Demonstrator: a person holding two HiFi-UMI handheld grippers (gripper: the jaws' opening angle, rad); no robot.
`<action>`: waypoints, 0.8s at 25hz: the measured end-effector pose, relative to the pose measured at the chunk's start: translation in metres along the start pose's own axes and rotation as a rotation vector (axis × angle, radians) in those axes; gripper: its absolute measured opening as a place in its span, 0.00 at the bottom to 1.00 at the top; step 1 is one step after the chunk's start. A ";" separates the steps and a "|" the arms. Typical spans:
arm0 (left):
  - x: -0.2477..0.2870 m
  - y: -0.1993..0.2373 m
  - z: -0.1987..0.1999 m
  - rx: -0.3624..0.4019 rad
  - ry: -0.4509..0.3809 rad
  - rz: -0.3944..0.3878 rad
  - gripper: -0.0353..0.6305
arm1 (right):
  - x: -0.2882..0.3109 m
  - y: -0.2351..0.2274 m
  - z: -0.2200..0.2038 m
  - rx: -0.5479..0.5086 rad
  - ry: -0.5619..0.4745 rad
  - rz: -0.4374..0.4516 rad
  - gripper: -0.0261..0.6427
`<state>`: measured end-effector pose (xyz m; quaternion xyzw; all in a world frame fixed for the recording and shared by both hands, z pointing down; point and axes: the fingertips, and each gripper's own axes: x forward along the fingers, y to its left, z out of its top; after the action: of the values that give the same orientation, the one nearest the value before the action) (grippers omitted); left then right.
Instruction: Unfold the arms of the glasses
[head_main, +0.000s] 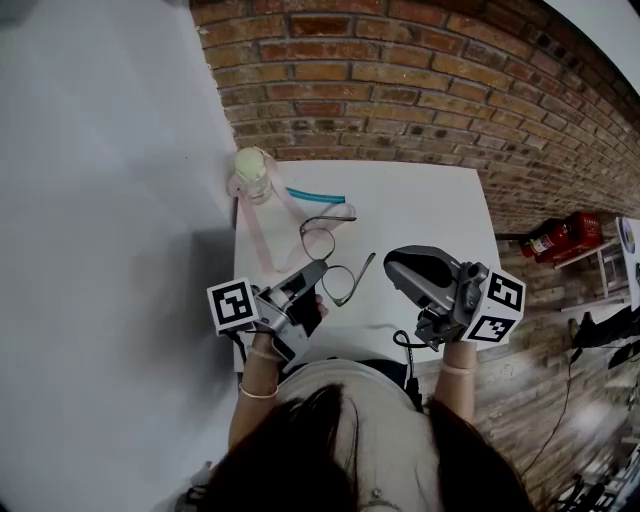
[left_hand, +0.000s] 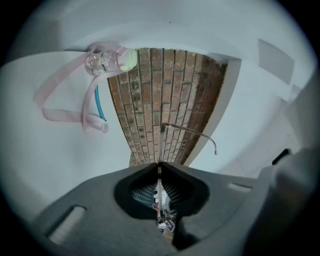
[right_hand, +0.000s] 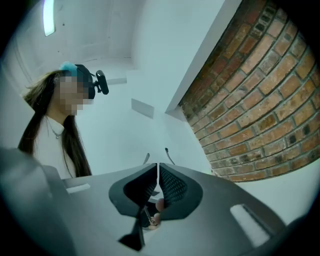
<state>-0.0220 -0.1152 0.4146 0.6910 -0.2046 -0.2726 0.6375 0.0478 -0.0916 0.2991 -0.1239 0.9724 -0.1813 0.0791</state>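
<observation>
Thin dark-framed glasses (head_main: 335, 262) lie on the white table (head_main: 430, 210) near its front, one arm (head_main: 363, 275) swung out toward the right. My left gripper (head_main: 320, 270) is shut on the frame between the lenses. In the left gripper view, the jaws (left_hand: 159, 167) are pressed on a thin edge, and a glasses arm (left_hand: 192, 133) sticks out beyond them. My right gripper (head_main: 392, 263) hovers just right of that arm's tip, apart from it. In the right gripper view its jaws (right_hand: 157, 167) are shut, with two thin dark tips (right_hand: 168, 155) showing past them.
A small clear bottle with a pale green cap (head_main: 252, 170) stands at the table's back left, trailing a pink strap (head_main: 262, 238). A teal strip (head_main: 315, 195) lies behind the glasses. A brick wall (head_main: 420, 90) runs along the far side. A red extinguisher (head_main: 560, 237) stands to the right.
</observation>
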 end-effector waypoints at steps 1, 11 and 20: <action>0.000 -0.001 0.000 0.001 -0.001 -0.002 0.09 | -0.001 -0.004 -0.001 -0.002 0.001 -0.021 0.07; 0.001 -0.008 -0.003 0.005 0.003 -0.011 0.09 | -0.009 -0.035 -0.010 -0.018 0.015 -0.202 0.06; -0.001 -0.010 -0.003 0.012 -0.002 -0.015 0.09 | -0.013 -0.057 -0.026 -0.051 0.068 -0.325 0.05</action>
<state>-0.0217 -0.1117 0.4047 0.6959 -0.2016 -0.2771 0.6311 0.0670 -0.1308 0.3459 -0.2753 0.9459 -0.1710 0.0126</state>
